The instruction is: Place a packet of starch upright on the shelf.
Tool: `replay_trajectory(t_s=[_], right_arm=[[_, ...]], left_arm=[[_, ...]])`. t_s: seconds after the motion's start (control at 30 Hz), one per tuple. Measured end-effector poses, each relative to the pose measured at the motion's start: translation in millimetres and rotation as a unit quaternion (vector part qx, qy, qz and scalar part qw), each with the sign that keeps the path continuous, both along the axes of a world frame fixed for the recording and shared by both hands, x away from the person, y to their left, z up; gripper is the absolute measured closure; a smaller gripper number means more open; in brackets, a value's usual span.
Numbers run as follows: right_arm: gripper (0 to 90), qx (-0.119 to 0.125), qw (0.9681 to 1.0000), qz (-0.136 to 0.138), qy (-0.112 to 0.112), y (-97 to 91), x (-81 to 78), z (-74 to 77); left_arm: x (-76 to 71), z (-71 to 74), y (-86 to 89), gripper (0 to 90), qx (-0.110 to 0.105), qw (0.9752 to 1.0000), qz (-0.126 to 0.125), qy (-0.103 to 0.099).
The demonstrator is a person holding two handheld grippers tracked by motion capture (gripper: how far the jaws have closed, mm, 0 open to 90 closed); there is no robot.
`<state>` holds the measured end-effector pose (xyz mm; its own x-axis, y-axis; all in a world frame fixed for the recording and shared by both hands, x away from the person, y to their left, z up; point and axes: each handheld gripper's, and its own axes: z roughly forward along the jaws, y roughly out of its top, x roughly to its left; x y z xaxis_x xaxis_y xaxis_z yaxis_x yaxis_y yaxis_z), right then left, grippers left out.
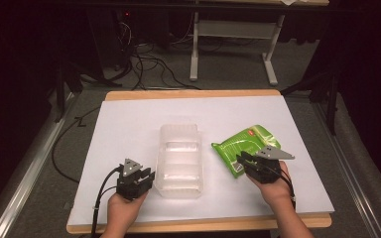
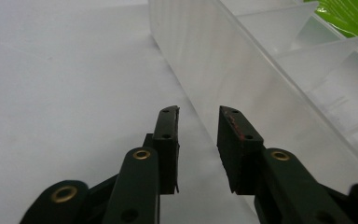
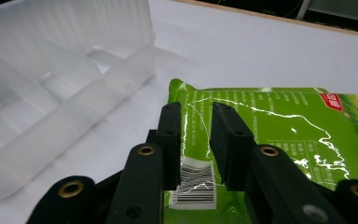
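**Green pouch and clear bin sharing a white worktop**

White sheeting is covering the worktop (image 1: 129,124), which is standing on grey carpet among trailing cables. At its centre a clear plastic bin (image 1: 179,161) with inner dividers is lying lengthwise. Just right of the bin, a green pouch (image 1: 243,146) is resting flat, a barcode label (image 3: 196,184) showing at its near end. The right claw (image 1: 244,161) is hovering over that near end, jaws parted above the film and pinching nothing. The left claw (image 1: 146,174) is waiting just beside the bin's left wall, its jaws likewise apart and gripping nothing.
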<state>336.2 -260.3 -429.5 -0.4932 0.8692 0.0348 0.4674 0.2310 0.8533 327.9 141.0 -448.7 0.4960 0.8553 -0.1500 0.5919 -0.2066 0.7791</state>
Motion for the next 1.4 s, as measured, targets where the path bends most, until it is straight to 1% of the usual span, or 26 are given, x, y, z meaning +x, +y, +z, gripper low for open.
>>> replay_trajectory(t_s=[0.07,0.1,0.13,0.17,0.2,0.3,0.37,0.4,0.53,0.57,0.6,0.63,0.73,0.77,0.8,0.83,0.87,0.93,1.03,1.1,1.17,1.2,1.27,1.3,1.33,1.4], right_arm=[[71.6,-0.007,1.0000,-0.002,0.001,-0.5,1.5,-1.7],[71.6,-0.007,1.0000,-0.002,0.001,-0.5,1.5,-1.7],[68.9,-0.005,1.0000,-0.003,0.002,-2.9,1.7,-1.8],[68.1,-0.004,1.0000,-0.005,0.002,-4.2,1.5,-1.6],[67.2,-0.002,1.0000,-0.007,0.002,-5.7,1.5,-1.3],[66.4,0.002,1.0000,-0.007,0.000,-9.5,2.6,-0.7],[65.6,0.002,0.9999,-0.011,-0.002,-11.4,4.0,-0.5],[65.4,0.003,0.9999,-0.013,-0.004,-12.6,5.2,-0.7],[63.5,0.007,0.9996,-0.027,-0.008,-20.7,9.0,0.4],[63.5,0.007,0.9996,-0.027,-0.008,-20.7,9.0,0.4],[62.6,0.011,0.9992,-0.037,-0.009,-28.6,12.4,0.8],[62.4,0.012,0.9990,-0.041,-0.009,-32.9,14.0,0.8],[60.7,0.018,0.9980,-0.060,-0.005,-46.0,19.0,-0.4],[60.7,0.018,0.9980,-0.060,-0.005,-46.0,19.0,-0.4],[59.7,0.023,0.9969,-0.075,-0.002,-56.1,23.0,-2.2],[59.3,0.025,0.9964,-0.080,-0.001,-59.2,24.1,-2.7],[58.8,0.025,0.9960,-0.086,-0.001,-63.3,25.8,-3.0],[58.0,0.031,0.9946,-0.099,0.001,-70.5,27.9,-3.8],[55.9,0.028,0.9930,-0.114,0.002,-80.0,29.9,-6.2],[55.2,0.029,0.9918,-0.125,0.005,-85.9,30.0,-8.7],[54.4,0.025,0.9908,-0.133,0.005,-91.3,30.2,-10.4],[53.8,0.027,0.9898,-0.140,0.007,-94.2,30.0,-11.0],[50.5,0.026,0.9885,-0.149,0.009,-100.9,31.1,-13.2],[50.5,0.026,0.9885,-0.149,0.009,-100.9,31.1,-13.2],[42.2,0.018,0.9867,-0.160,0.020,-108.8,34.4,-18.6],[37.2,0.024,0.9847,-0.169,0.036,-114.0,37.1,-23.7]], left_arm=[[1.4,0.8,1.9,66.9,-0.008,0.9999,0.007,-0.004],[1.4,0.8,1.9,66.6,-0.008,0.9999,0.007,-0.004],[2.9,0.2,2.2,66.3,-0.009,0.9999,0.011,-0.005],[2.9,0.2,2.2,66.1,-0.009,0.9999,0.011,-0.005],[4.0,-0.1,3.0,65.7,-0.004,0.9999,0.011,-0.005],[3.7,0.9,5.2,64.9,-0.007,0.9999,0.012,-0.009],[3.4,1.8,6.9,64.0,-0.006,0.9998,0.013,-0.013],[3.7,2.1,7.6,63.8,-0.011,0.9997,0.016,-0.016],[5.7,4.4,13.5,62.6,-0.012,0.9995,0.021,-0.021],[5.7,4.4,13.5,61.9,-0.012,0.9995,0.021,-0.021],[7.1,5.6,17.0,60.8,-0.013,0.9995,0.021,-0.018],[7.7,6.3,18.7,59.9,-0.013,0.9996,0.018,-0.015],[7.5,9.3,24.3,57.1,-0.015,0.9995,0.015,-0.024],[7.5,9.3,24.3,55.9,-0.015,0.9995,0.015,-0.024],[8.2,12.4,28.5,54.3,-0.011,0.9994,0.011,-0.032],[8.2,12.4,28.5,53.3,-0.011,0.9994,0.011,-0.032],[9.0,15.4,32.8,51.8,-0.002,0.9992,0.011,-0.040],[9.6,18.5,39.4,50.3,0.006,0.9986,0.016,-0.049],[10.3,20.0,49.1,48.1,0.010,0.9984,0.022,-0.050],[11.2,19.2,53.5,47.8,0.020,0.9982,0.026,-0.051],[12.6,18.4,55.8,47.6,0.024,0.9981,0.027,-0.051],[13.5,18.0,56.8,47.5,0.028,0.9981,0.027,-0.049],[15.8,16.0,57.4,47.8,0.032,0.9983,0.024,-0.043],[15.8,16.0,57.4,47.9,0.032,0.9983,0.024,-0.043],[17.3,13.0,56.0,47.8,0.044,0.9982,0.020,-0.035],[17.8,10.5,52.9,47.6,0.056,0.9978,0.016,-0.033]])
